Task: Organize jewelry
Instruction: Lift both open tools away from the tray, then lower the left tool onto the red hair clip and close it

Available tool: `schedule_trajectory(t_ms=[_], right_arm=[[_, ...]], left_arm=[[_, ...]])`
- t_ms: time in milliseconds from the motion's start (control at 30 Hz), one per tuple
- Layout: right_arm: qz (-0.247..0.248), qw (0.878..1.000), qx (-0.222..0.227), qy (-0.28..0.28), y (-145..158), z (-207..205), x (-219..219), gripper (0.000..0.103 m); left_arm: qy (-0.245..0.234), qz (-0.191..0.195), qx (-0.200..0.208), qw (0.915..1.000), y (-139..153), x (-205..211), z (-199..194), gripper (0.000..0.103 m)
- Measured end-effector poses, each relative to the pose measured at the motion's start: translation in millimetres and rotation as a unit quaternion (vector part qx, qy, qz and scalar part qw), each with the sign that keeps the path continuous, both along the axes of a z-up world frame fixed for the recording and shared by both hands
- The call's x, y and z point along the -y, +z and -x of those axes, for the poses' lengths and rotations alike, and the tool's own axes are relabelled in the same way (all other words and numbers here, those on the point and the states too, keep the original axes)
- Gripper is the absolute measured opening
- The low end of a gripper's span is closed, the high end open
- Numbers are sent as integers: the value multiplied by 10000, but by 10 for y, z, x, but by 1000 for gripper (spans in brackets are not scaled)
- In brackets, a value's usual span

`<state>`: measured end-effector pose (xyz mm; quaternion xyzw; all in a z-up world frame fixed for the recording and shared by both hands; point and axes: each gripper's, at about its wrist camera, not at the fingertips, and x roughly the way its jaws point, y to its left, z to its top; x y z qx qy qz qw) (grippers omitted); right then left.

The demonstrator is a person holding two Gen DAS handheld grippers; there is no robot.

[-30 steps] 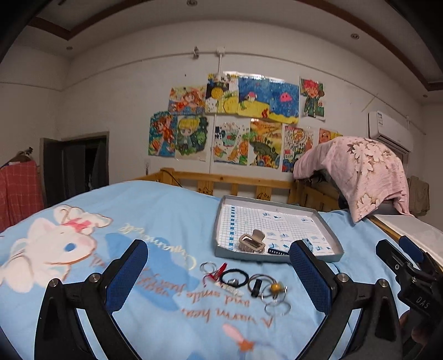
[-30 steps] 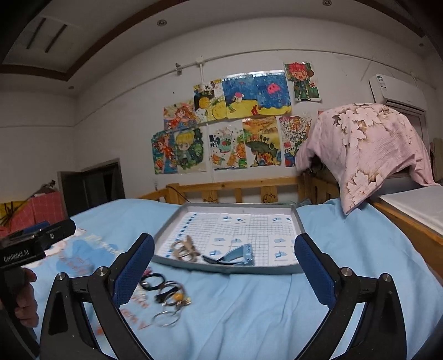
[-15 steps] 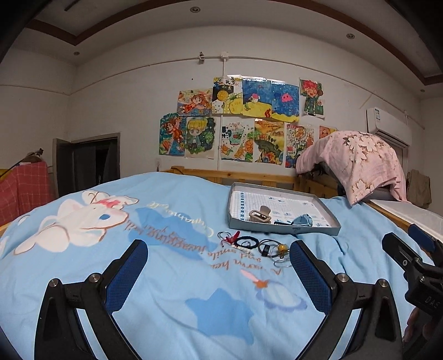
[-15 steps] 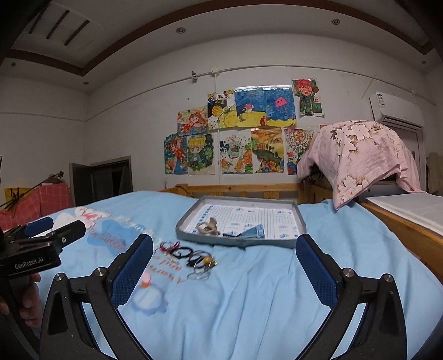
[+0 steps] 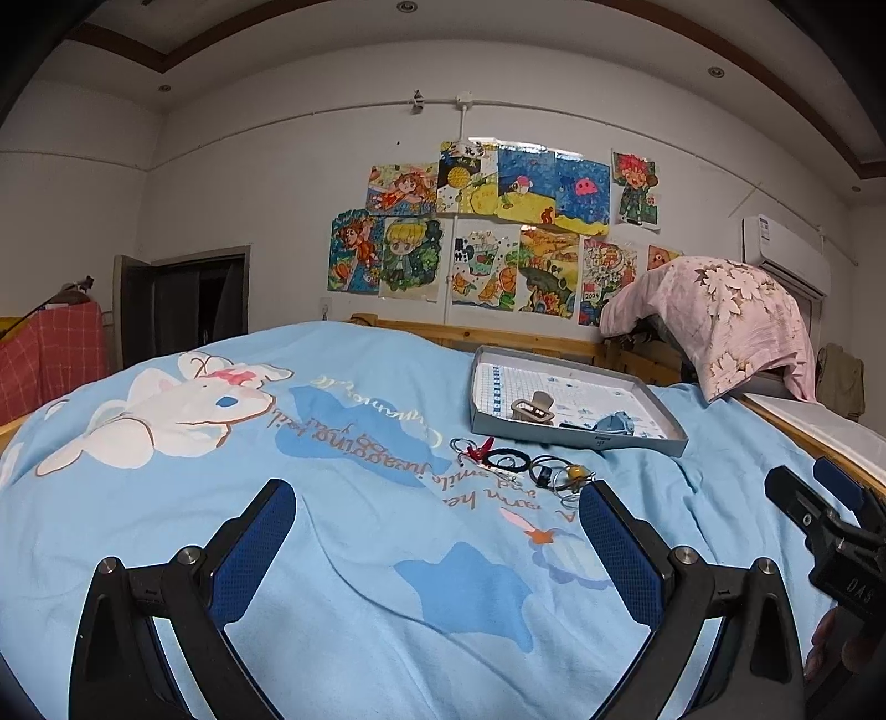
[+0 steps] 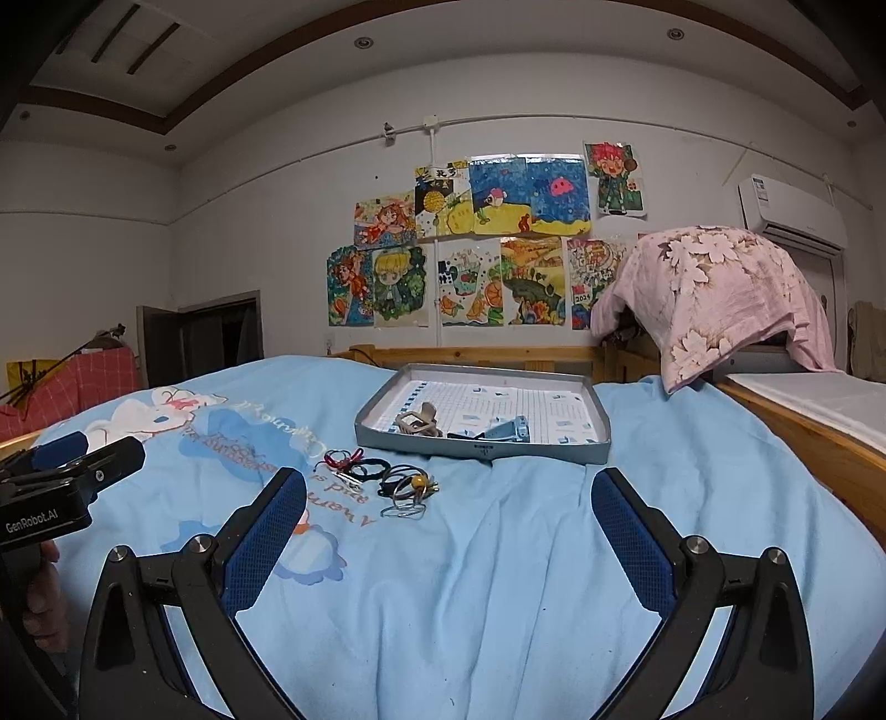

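The room is dim, with a bluish, even light. Small ceiling lamps (image 5: 407, 6) are visible but weak. Shadows on the blanket (image 6: 498, 581) are soft. Both views are sharp in the middle, strongly curved at the edges, with black corners and no glare.

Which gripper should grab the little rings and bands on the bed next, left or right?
Probably the left. Its open jaws sit nearer the jewelry pile, beside its right finger. The right gripper is open too, but the pile lies farther ahead.
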<state>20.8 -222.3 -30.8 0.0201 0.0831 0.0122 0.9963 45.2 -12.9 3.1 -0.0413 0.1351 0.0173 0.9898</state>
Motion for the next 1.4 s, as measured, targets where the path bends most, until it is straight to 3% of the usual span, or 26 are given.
schedule_trajectory(t_ms=[233, 633, 833, 1067, 1267, 1400], right_arm=[[-78, 9991, -338, 245, 113, -357, 56, 101], [33, 9994, -232, 264, 357, -1227, 227, 101], [-193, 9980, -420, 425, 235, -1641, 219, 101], [-406, 9924, -914, 715, -120, -2058, 145, 101], [-463, 9847, -1360, 987, -387, -2153, 55, 98], [-369, 9805, -1556, 1146, -461, -2206, -20, 78]], left_arm=[[-72, 214, -277, 9994, 31, -134, -348, 103], [-125, 272, -539, 9981, 95, -206, -1345, 103], [-253, 155, -930, 9952, -64, -186, -1836, 103], [-840, 135, -1438, 9859, -270, -120, -2307, 103], [-1302, 3, -1770, 9756, -460, 8, -2510, 77], [-1477, 54, -1907, 9705, -541, 27, -2596, 66]])
